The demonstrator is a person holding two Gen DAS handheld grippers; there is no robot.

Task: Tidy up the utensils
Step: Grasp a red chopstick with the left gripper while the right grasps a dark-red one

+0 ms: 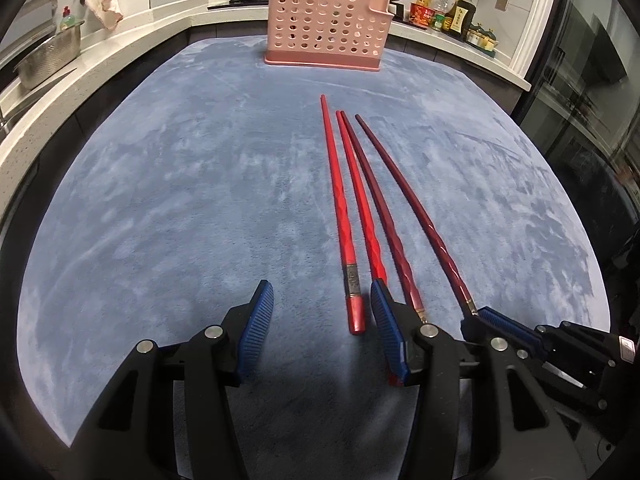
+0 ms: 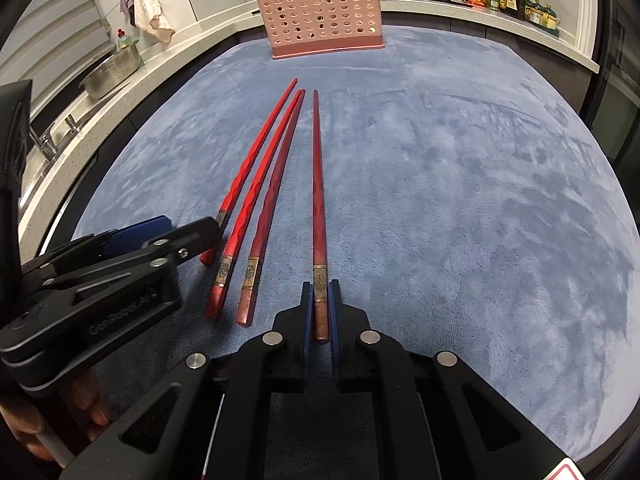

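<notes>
Chopsticks (image 2: 256, 208) lie side by side on blue-covered table (image 2: 440, 200); right tongs (image 2: 321, 312) clenched on rightmost one's butt end, left tongs (image 1: 322, 316) released astride another—lift level, w/o nudging neighbours, toward pink holder (image 2: 320, 16).

Each hand-held gripper (image 2: 320, 300) is black, with ribbed blue pads (image 1: 256, 320) and silver pivot screws (image 2: 272, 337).
</notes>
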